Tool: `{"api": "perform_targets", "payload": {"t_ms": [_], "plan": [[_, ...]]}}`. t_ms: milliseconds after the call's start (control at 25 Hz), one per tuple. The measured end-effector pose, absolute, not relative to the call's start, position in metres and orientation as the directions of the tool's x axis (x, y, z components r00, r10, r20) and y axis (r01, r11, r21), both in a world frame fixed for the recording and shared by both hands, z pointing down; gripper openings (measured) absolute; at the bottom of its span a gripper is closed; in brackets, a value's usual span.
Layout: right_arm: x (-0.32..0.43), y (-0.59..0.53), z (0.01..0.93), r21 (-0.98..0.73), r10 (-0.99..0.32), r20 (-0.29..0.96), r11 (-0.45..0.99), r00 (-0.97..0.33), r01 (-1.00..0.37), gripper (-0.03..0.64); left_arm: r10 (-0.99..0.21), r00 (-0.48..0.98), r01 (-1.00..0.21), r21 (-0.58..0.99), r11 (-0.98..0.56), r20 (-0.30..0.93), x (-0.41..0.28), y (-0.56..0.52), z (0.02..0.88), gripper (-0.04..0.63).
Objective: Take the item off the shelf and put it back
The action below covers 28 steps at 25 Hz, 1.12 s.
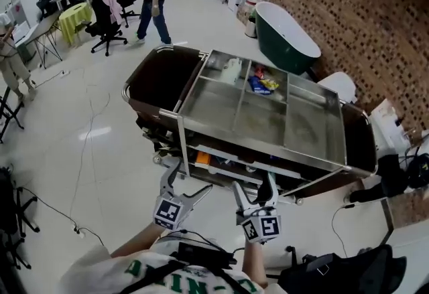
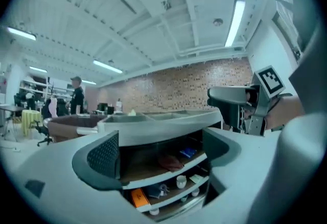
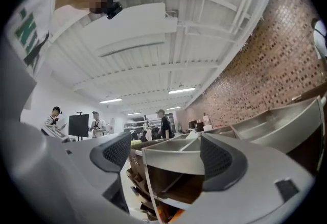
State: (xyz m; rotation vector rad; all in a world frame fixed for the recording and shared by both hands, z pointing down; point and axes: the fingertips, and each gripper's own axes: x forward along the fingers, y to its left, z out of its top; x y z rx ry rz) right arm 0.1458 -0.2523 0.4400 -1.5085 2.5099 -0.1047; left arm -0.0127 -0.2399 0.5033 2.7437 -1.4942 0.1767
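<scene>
**A:** How far along is it?

**B:** Barely started, I'd say. Nothing has left the cart [image 1: 261,142]. An orange packet [image 2: 138,198] and a white cup [image 2: 181,182] sit on its lower shelf [image 2: 170,196]; which one is meant, I can't tell.

**A:** And the tongs?

**B:** The left tongs [image 2: 161,154] stand apart and empty, just short of the cart's front. The right tongs [image 3: 163,154] gape too, holding nothing, near its corner.

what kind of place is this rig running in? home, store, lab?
Most likely an open-plan lab or office used as a test space: office chairs at the back, a loose green bathtub by the brick wall, and a steel shelf cart parked mid-floor.
</scene>
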Motion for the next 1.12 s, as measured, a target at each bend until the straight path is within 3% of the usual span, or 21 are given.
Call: {"api": "perform_targets", "payload": {"t_ms": [200,280,320,560,720,1120], "plan": [[0.143,-0.228,0.4,-0.103,-0.872,-0.213,0.468,-0.44,-0.878,0.434,-0.898,0.436,-0.898,-0.078,-0.432,-0.051,-0.045,-0.225,0.421,0.48],[0.138,-0.219,0.395,-0.037,-0.861,-0.217,0.478,-0.46,-0.878,0.359,-0.91,0.405,-0.914,-0.054,-0.401,-0.094,-0.053,-0.219,0.402,0.48],[0.135,-0.216,0.393,-0.008,-0.858,-0.215,0.48,-0.467,-0.877,0.358,-0.912,0.397,-0.918,-0.045,-0.394,-0.104,-0.055,-0.217,0.398,0.48],[0.129,-0.212,0.394,-0.039,-0.854,-0.224,0.489,-0.469,-0.872,0.357,-0.91,0.405,-0.912,-0.109,-0.395,-0.091,-0.06,-0.217,0.414,0.48],[0.134,-0.211,0.409,-0.1,-0.864,-0.191,0.488,-0.465,-0.867,0.356,-0.912,0.4,-0.916,-0.063,-0.396,-0.088,-0.061,-0.215,0.413,0.48],[0.133,-0.207,0.42,-0.056,-0.871,-0.162,0.477,-0.464,-0.877,0.356,-0.898,0.435,-0.9,-0.073,-0.43,-0.073,-0.064,-0.202,0.419,0.48]]}}
